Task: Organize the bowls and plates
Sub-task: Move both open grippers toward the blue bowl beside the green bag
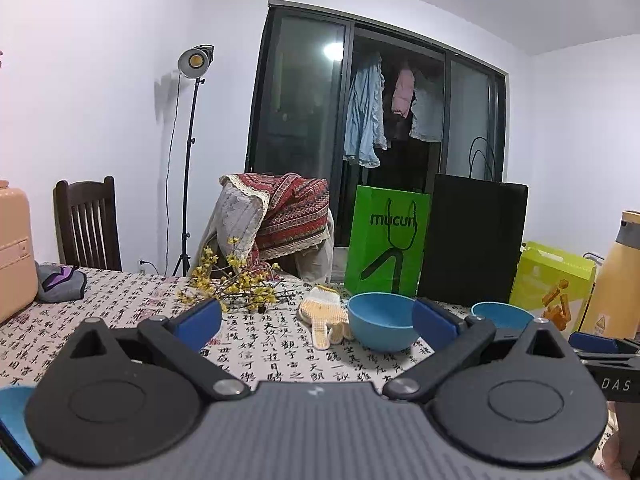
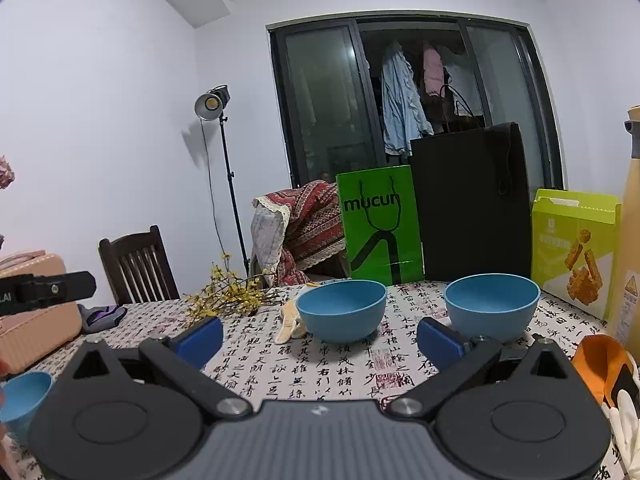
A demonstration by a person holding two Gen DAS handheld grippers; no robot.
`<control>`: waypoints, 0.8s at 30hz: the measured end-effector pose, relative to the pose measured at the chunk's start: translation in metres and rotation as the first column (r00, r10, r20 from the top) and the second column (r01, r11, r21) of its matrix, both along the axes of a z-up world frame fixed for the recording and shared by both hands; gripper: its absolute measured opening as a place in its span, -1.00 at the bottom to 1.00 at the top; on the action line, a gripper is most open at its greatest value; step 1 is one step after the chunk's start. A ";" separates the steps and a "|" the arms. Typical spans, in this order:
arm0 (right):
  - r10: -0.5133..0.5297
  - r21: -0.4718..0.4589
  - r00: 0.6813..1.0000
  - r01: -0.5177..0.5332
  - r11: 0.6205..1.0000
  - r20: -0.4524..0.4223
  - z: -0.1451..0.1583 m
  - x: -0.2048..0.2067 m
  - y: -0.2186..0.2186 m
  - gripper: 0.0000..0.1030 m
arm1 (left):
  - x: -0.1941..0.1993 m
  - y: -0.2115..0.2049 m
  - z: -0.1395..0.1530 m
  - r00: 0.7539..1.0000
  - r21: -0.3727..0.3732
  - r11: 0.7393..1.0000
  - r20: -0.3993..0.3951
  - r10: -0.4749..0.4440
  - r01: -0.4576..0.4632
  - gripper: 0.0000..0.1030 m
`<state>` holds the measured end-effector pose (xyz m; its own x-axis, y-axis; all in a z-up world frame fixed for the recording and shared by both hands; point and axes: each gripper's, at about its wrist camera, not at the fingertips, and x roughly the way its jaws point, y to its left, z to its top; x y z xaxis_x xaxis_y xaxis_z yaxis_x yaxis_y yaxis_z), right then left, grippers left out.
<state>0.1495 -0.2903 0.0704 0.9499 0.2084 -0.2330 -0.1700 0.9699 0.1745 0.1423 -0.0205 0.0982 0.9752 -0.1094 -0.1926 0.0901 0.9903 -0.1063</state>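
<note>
On calligraphy tablecloth (image 2: 320, 364): two plain blue bowls (image 2: 341, 310) (image 2: 491, 306), upright, apart; both hand-held grippers (image 1: 316, 322) (image 2: 320, 338) spread wide, empty.

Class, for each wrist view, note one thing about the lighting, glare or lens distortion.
Left wrist view: the studio lamp shines toward the lens, and a bright glare spot sits on the dark window. Right wrist view: fisheye distortion bows the window frame, and black vignette fills the picture's corners.

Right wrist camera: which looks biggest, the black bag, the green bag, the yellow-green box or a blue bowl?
Largest to smallest as they look:
1. black bag
2. green bag and yellow-green box: too close to rank
3. The two blue bowls, left and right, look about alike.
</note>
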 end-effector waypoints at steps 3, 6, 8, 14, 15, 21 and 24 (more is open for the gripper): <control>-0.001 0.000 1.000 0.001 1.000 -0.005 0.005 0.006 0.002 1.00 | 0.008 -0.001 0.007 1.000 -0.008 1.000 -0.004 -0.012 0.012 1.00; -0.007 -0.005 1.000 0.007 1.000 -0.003 0.012 0.011 0.004 1.00 | 0.014 -0.001 0.013 1.000 -0.013 1.000 -0.001 -0.020 0.020 1.00; -0.008 -0.003 1.000 0.008 1.000 -0.001 0.017 0.016 0.005 1.00 | 0.018 -0.001 0.018 1.000 -0.022 1.000 0.004 -0.021 0.021 1.00; -0.017 0.011 1.000 0.017 1.000 -0.022 0.027 0.034 0.007 1.00 | 0.033 -0.002 0.029 1.000 -0.032 0.999 -0.003 -0.020 0.020 1.00; -0.020 0.013 0.999 0.020 1.000 -0.026 0.029 0.038 0.007 1.00 | 0.036 -0.003 0.031 1.000 -0.031 0.999 -0.006 -0.016 0.016 1.00; -0.024 0.014 0.999 0.025 1.000 -0.024 0.039 0.055 0.009 1.00 | 0.054 -0.005 0.035 1.000 -0.064 0.998 -0.027 -0.015 0.014 1.00; -0.028 0.010 0.999 0.028 1.000 -0.023 0.044 0.064 0.010 1.00 | 0.065 -0.006 0.038 0.999 -0.078 0.997 -0.039 -0.015 0.012 1.00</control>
